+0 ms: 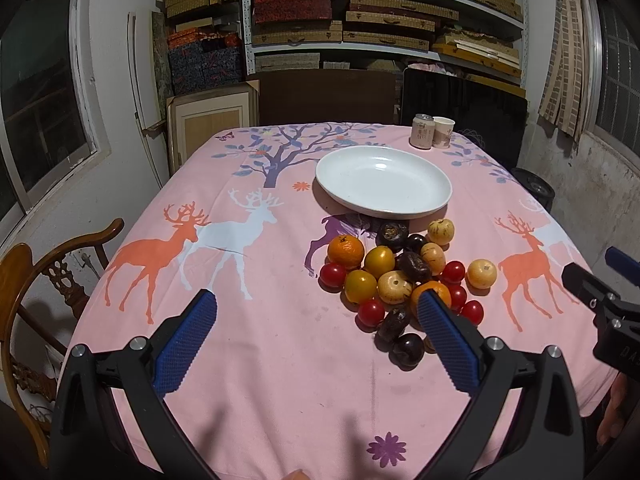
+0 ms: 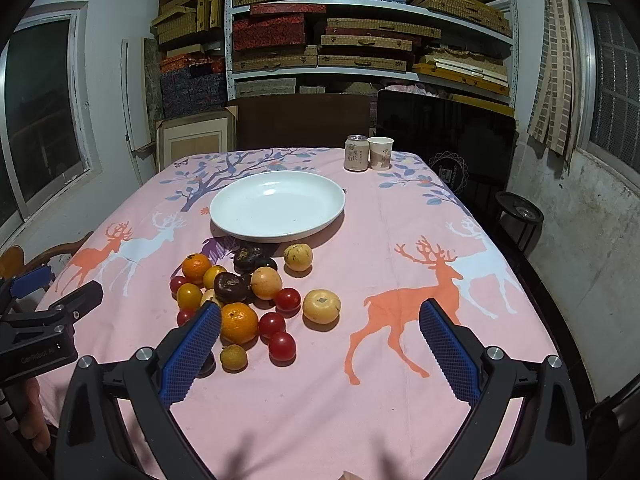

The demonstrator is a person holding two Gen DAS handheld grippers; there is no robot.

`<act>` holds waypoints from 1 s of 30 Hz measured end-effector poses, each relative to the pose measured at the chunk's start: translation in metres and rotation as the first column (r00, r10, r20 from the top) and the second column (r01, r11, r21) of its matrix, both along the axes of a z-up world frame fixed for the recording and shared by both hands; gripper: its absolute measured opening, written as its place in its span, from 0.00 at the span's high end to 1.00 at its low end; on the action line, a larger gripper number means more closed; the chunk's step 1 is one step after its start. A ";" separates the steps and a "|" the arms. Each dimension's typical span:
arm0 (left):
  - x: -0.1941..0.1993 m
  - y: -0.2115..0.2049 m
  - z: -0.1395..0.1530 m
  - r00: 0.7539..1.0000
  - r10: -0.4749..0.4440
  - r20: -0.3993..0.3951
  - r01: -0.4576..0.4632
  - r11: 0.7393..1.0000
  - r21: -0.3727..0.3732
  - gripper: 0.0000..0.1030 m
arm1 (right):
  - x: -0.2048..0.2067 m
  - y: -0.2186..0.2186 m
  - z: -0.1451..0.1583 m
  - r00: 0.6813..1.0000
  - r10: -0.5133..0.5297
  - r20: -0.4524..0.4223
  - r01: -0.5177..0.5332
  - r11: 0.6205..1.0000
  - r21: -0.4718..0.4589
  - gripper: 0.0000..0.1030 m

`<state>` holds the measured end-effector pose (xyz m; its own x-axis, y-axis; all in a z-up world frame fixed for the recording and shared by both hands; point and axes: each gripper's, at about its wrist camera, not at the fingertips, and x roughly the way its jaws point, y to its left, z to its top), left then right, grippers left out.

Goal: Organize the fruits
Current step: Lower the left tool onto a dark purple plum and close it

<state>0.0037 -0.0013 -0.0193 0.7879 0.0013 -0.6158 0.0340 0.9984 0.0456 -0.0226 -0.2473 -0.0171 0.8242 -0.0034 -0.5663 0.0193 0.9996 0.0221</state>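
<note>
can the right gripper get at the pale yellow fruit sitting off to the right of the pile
Probably yes. The pale fruit sits apart from the pile, nothing lies between it and the right gripper, and the jaws stand open.

Dim indoor light, plate (image 1: pixel 384 182) glare, soft shadows, fisheye-warped edges.

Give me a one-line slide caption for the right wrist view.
Open right gripper hovers over a pink deer-print tablecloth, fruit pile heaped before an empty white plate.

White walls, barred windows (image 2: pixel 616 80) either side, metal shelving (image 1: pixel 384 12) stacked with boxes, wooden chair (image 1: pixel 44 280).
</note>
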 end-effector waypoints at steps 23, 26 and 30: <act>0.030 -0.052 -0.119 0.945 -0.239 -0.224 0.244 0.970 -0.005 0.26 | 0.024 -0.053 -0.057 0.983 -0.077 -0.168 0.085 0.995 0.042 0.03; 0.027 -0.065 -0.122 0.929 -0.280 -0.243 0.292 0.956 0.011 0.48 | 0.025 -0.055 -0.060 0.982 -0.076 -0.173 0.086 0.995 0.048 0.03; 0.031 -0.060 -0.118 0.922 -0.319 -0.220 0.310 0.948 -0.076 0.71 | 0.026 -0.058 -0.062 0.981 -0.077 -0.176 0.088 0.994 0.058 0.03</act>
